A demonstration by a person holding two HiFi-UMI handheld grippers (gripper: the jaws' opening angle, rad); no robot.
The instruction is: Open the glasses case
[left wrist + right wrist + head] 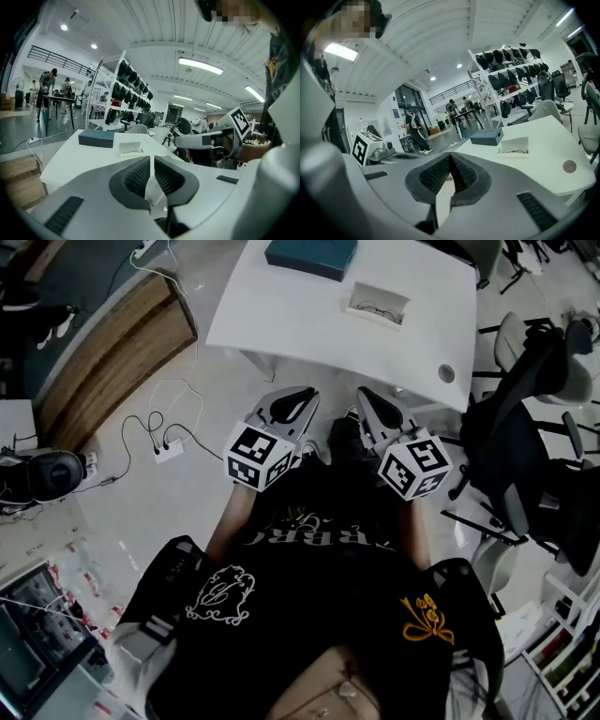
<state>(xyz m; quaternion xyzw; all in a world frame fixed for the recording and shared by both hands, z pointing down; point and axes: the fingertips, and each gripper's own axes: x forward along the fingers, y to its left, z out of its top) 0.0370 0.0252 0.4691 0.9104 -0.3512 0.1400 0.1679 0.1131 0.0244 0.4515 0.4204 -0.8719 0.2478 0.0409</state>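
The glasses case (311, 256) is a dark teal box lying shut at the far edge of the white table (309, 329). It also shows in the left gripper view (96, 138) and the right gripper view (486, 137). Beside it stands a small white tray (378, 304) with a pair of glasses in it. My left gripper (305, 397) and right gripper (364, 401) are held side by side in front of the table's near edge, well short of the case. Both are shut with nothing between the jaws, as the left gripper (152, 159) and right gripper (450, 158) show in their own views.
Black and white office chairs (534, 418) crowd the right side. A power strip with cables (169, 448) lies on the floor at left, beside a wooden platform (112, 343). The table has a round cable hole (446, 373). Shelves (131, 93) and people stand far behind.
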